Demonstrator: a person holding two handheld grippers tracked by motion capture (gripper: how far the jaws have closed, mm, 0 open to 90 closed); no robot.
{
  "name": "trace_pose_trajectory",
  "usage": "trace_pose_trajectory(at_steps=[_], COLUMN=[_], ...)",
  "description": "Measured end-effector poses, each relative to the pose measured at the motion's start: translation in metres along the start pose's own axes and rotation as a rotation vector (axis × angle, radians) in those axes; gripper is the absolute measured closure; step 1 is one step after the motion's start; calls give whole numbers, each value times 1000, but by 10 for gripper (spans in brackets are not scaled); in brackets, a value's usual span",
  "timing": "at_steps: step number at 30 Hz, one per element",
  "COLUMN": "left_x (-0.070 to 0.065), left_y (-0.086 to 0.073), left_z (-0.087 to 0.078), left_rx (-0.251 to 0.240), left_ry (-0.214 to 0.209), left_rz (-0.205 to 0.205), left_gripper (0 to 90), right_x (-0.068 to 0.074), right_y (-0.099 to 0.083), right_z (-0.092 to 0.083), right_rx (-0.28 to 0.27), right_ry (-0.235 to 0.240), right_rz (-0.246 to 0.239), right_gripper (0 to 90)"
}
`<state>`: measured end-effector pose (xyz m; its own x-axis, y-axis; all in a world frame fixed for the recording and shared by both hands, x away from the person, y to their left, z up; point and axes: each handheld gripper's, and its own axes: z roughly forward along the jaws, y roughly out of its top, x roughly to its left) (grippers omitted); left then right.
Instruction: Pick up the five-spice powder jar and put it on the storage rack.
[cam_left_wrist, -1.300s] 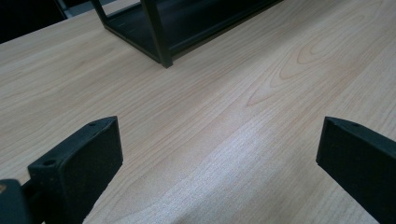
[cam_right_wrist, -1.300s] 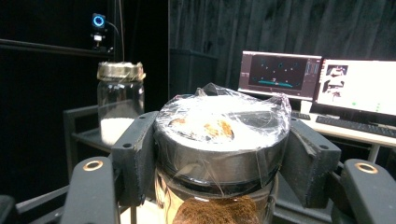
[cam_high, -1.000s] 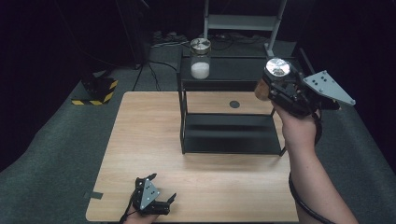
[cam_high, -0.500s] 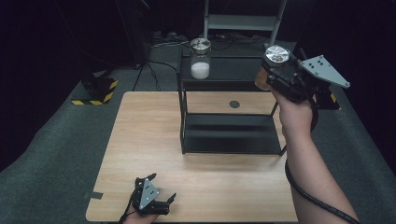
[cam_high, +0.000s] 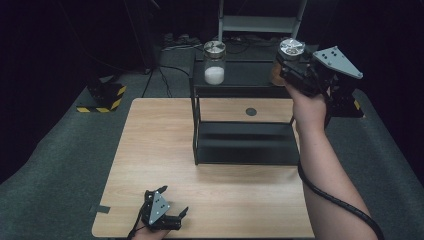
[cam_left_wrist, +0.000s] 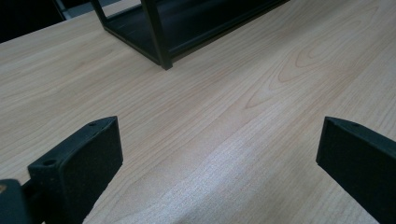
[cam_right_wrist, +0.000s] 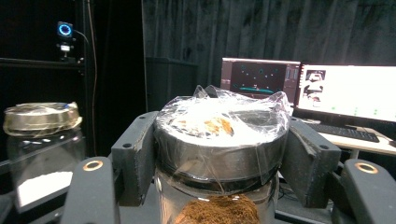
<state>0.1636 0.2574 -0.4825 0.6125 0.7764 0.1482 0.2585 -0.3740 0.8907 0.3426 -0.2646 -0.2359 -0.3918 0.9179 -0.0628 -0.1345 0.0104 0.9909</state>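
The glass jar with brown powder and a plastic-wrapped metal lid (cam_high: 291, 52) is up at the right end of the black metal shelf rack (cam_high: 243, 125), top level. Going left to right: the left gripper (cam_high: 172, 206) sits at the near edge of the light wooden table (cam_high: 160, 145), jaws spread wide over bare wood, then a glass jar of white powder (cam_high: 214, 62) stands on the rack's top shelf, and the right gripper (cam_right_wrist: 219, 163) pinches the brown-powder jar by its lid

brown-powder jar (cam_right_wrist: 219, 186) base cut off below, white-powder jar (cam_right_wrist: 42, 154) cropped at left edge
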Motion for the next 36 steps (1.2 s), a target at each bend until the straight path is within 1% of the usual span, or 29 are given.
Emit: trace_pose_trajectory(at_steps=[4, 6, 9, 13, 17, 20, 30, 36], left_x=[0, 0, 0, 0, 0, 1, 2, 2], left_y=[-1, -1, -1, -1, -2, -2, -3, -3], left_z=[0, 0, -1, -1, -1, -1, -2, -2], left_rx=[-4, -4, -6, -7, -8, -10, -17, -16], left_ry=[-1, -1, -1, 0, -1, -3, -6, -7], left_rz=[-3, -3, -4, -1, 1, -1, -6, -8], left_gripper=[6, 6, 7, 7, 6, 6, 7, 6], right_x=[0, -2, -2, -2, -1, 0, 0, 1], right_y=[-2, -3, -6, -9, -14, -17, -20, -20], right_z=[8, 11, 15, 20, 25, 30, 35, 37], right_rx=[0, -3, -10, -9, -6, 3, 19, 22], right_ry=[-9, -8, -10, -14, -20, -29, -24, -20], right_rz=[-10, -3, -8, -2, -7, 8, 17, 9], right_gripper=[338, 339, 338, 338, 338, 339, 338, 337])
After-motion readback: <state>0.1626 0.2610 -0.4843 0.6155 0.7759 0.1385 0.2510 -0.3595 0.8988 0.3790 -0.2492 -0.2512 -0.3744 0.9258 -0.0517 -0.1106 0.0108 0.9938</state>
